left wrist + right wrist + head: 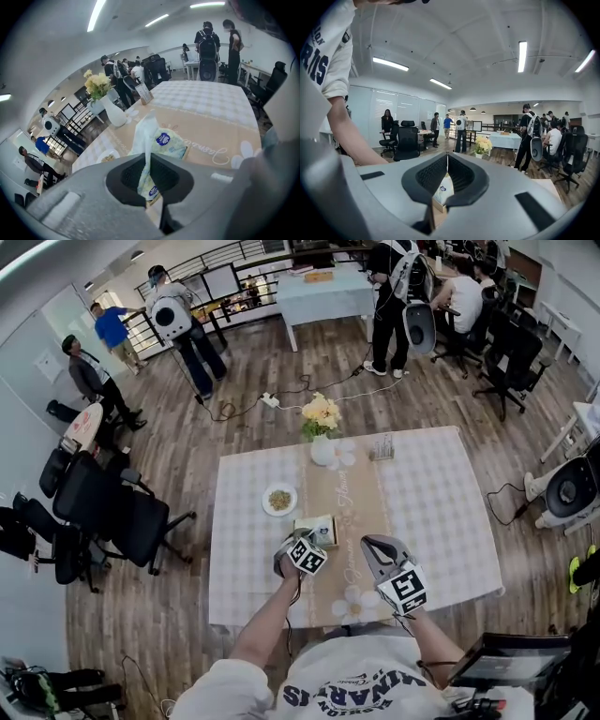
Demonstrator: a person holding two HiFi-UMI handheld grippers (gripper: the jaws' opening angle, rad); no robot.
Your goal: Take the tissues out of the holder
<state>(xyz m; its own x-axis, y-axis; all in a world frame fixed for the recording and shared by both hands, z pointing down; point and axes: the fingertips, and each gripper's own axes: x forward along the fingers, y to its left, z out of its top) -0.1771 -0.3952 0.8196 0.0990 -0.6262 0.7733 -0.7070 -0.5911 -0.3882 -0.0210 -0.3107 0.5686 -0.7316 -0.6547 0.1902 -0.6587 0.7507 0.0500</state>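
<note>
Tissue (143, 131) clamped in left hand-held gripper (146, 154), lower end in holder (187, 152) below

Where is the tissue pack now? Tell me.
In the head view, the tissue pack sits in its holder on the beige runner, right of the small plate, just beyond the left gripper, which pinches one tissue.

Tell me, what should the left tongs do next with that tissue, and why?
Probably lift the left tongs straight up a little. They are shut on the tissue, and its far end appears to run down into the pack, so it does not look free yet. A short upward pull should slide it clear.
</note>
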